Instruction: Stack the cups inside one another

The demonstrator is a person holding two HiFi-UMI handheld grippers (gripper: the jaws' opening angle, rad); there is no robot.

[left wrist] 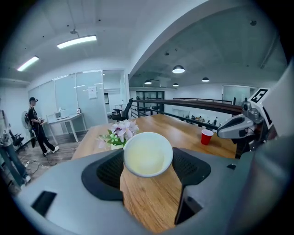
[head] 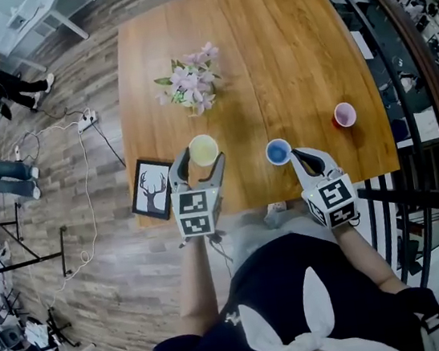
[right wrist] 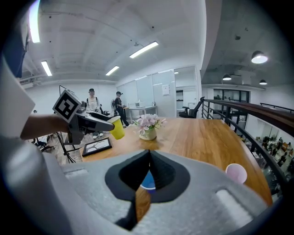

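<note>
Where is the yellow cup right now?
In the head view the yellow cup is held in the jaws of the left gripper, over the table near its front edge, with the flowers beyond it and the blue cup to its right.

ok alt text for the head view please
The left hand-held gripper holds a yellow cup over a wooden table; the right hand-held gripper, jaws shut, points at a blue cup. A red cup, potted flowers and a framed deer picture sit there too.

No legible text, label, brand, number or sign on anything in view
</note>
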